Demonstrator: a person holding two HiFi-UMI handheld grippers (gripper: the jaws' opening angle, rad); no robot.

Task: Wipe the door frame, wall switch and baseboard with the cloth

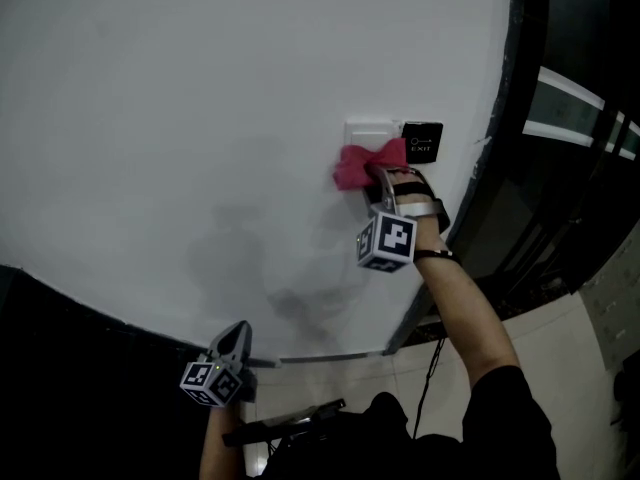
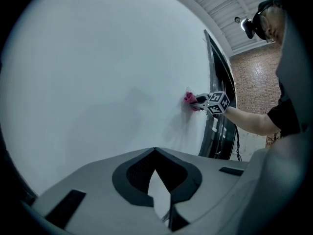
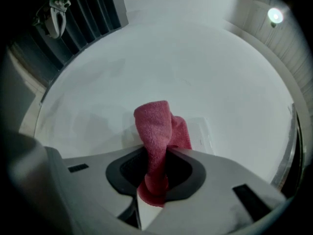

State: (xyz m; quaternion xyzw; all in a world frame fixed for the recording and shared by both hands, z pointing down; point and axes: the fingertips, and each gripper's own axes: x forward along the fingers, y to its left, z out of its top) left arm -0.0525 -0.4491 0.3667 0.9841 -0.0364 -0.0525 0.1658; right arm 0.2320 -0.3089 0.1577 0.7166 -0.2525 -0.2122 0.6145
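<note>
My right gripper (image 1: 383, 181), clamped on the cloth (image 1: 357, 166), presses it to the wall switch (image 1: 368, 132) at one o'clock for wiping; my left gripper (image 1: 237, 331) hangs closed, empty, at seven.

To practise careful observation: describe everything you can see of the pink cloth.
The cloth is pink-red, terry-like fabric, bunched into a soft roll. The right gripper is shut on one end. The free end lies against the lower part of the white wall switch, beside a black exit button.
</note>
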